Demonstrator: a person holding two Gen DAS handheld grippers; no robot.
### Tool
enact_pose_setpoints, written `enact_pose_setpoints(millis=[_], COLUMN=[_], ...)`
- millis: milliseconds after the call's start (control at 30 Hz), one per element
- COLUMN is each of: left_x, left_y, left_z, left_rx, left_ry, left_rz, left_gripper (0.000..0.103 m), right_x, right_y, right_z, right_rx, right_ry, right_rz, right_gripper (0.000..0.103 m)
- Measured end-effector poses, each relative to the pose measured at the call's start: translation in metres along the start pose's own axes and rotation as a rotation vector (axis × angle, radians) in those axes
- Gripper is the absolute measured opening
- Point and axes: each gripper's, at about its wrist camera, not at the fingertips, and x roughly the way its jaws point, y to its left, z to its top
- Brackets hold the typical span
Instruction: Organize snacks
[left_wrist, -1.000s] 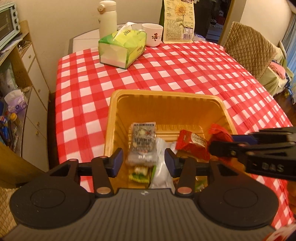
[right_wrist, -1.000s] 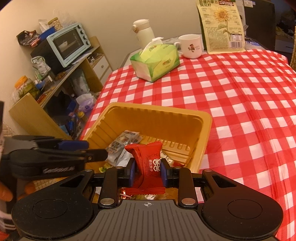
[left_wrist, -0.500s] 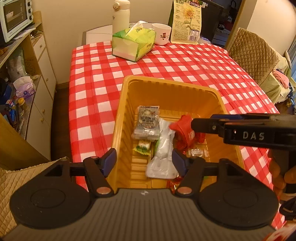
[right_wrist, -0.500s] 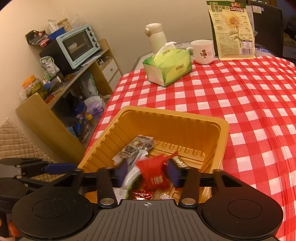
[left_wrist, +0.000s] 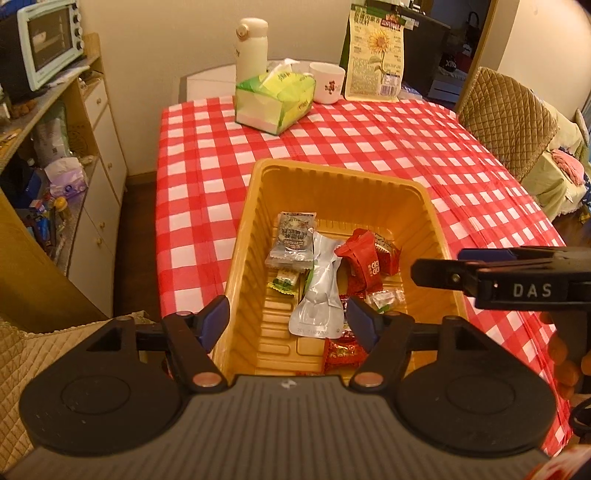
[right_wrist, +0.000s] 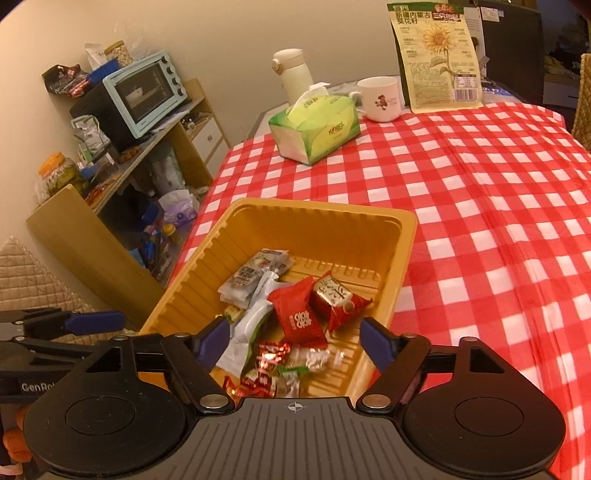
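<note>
Both tongs hang over the near end of the yellow tray (left_wrist: 258, 206), pointing down into it. The left gripper (left_wrist: 290, 319) has its jaws opening and nothing is pinched between them; the blue pads sit apart, one just outside the tray's left wall and one over the pile. Right ahead of its tips lies a silver pouch (left_wrist: 319, 291), and beyond that a grey printed packet (left_wrist: 293, 240) with a small green candy (left_wrist: 284, 282) tucked beside it.

The right gripper (right_wrist: 293, 341) is opening too, jaws wide, holding nothing. The red snack packet (right_wrist: 299, 319) lies loose in the tray just past its tips, between the two pads but not touched by either. It leans on another red-and-gold wrapped snack (right_wrist: 336, 299) a bit further out and to the right. Closer in, almost under the gripper body, there's a jumble of shiny red foil candies (right_wrist: 266, 360) and a clear wrapper or two.

From the left camera the right gripper comes in from the right edge, over the tray's right rim.

Way beyond both tongs, at the far end of the checked tablecloth (right_wrist: 480, 206), sit a green tissue box (right_wrist: 316, 131), a white mug (right_wrist: 380, 98), a white flask (right_wrist: 291, 74) and a sunflower seed bag (right_wrist: 437, 55).
</note>
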Motion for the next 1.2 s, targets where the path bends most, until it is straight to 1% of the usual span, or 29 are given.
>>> enact_pose_setpoints(millis=[133,300,467,733,1000,1200], left_x=[-0.018,-0.034,-0.049,-0.074,-0.098,-0.112], left_y=[-0.010,-0.025,-0.051,-0.100,-0.150,-0.182], left_z=[-0.009,-0.024,-0.043,-0.078,-0.108,-0.130], left_rx=[0.004,-0.040,-0.070,-0.114,-0.127,-0.144], left_ry=[-0.019,-0.009,0.017,0.028,0.025,0.019], left_rz=[0.043,0.049,0.063,0.087,0.111,0.116], left_gripper=[0.068,0.068,0.068,0.068,0.068,0.068], right_x=[-0.021,-0.048,-0.073,-0.119,-0.160,-0.187], right_y=[0.003,0.001,-0.007,-0.030,-0.055,-0.074], right_z=[-0.007,-0.023,-0.044,-0.075,-0.108,-0.127], right_rx=[-0.031,-0.066,-0.084,-0.104,-0.106,-0.107], right_ry=[-0.005,-0.009,0.016,0.039,0.071,0.081], right_rz=[-0.008,-0.004,-0.011,-0.002,0.018,0.027], right_gripper=[0.085,0.086,0.087,0.087,0.087,0.087])
